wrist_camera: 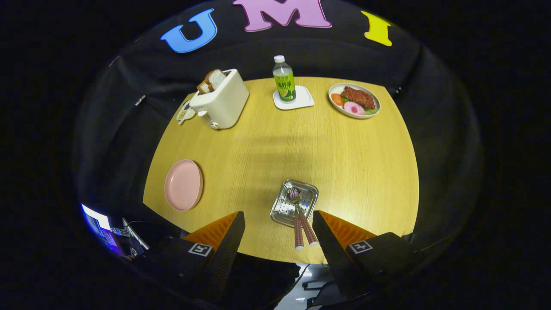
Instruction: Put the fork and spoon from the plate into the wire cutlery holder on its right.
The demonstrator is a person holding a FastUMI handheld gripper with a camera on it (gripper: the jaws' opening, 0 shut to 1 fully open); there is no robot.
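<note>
The gripper (279, 219) was held high above the near edge of a round wooden table (353, 172), and its two fingers were spread wide apart, with nothing gripped between them. Just ahead of the fingers, nearer to the right one, a shiny perforated metal tray (282, 211) was seen on the table. The fork (308, 226) and the spoon (298, 230) were lying together in this tray, side by side, with their heads on the metal and their checked handles pointed out over the tray's rim toward the gripper. Which of the two handles belonged to the fork could not be told with certainty. An empty pink plate (184, 184) was placed well apart to the left, near the table's edge. At the far side, a cream toaster (221, 103) with bread slices in it, a bottle (284, 79) on a small white coaster (303, 100), and a plate of food (354, 100) were set.
</note>
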